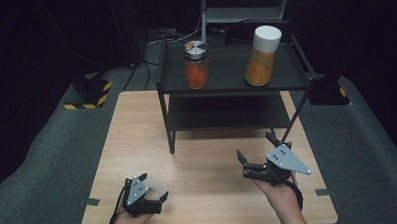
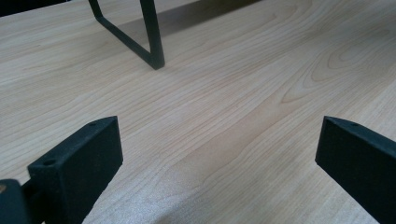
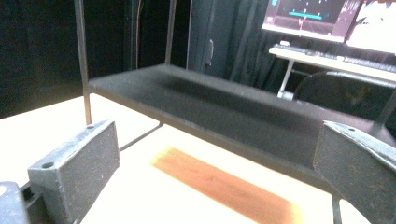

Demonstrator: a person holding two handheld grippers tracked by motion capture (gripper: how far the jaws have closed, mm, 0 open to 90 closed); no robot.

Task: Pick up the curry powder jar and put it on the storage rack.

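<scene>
A black two-tier metal shelf (image 1: 230, 86) stands at the back of the wooden table (image 1: 137, 134). On its top tier sit a glass jar of red-orange spice with a silver lid (image 1: 196, 65) and a taller jar of orange powder with a white cap (image 1: 262, 55). My left gripper (image 1: 154, 186) rests low near the table's front left, open, with bare wood between its jaws (image 2: 219, 140). My right gripper (image 1: 256, 146) is held open just in front of the shelf's right side, facing the lower tier (image 3: 224, 112). Neither holds anything.
A shelf leg (image 2: 152, 32) stands ahead of the left gripper. Grey carpet (image 1: 48, 162) surrounds the table. Black stands with yellow-striped bases (image 1: 90, 90) sit on the floor at the left and right. A desk with a monitor and keyboard (image 3: 327, 28) lies beyond the shelf.
</scene>
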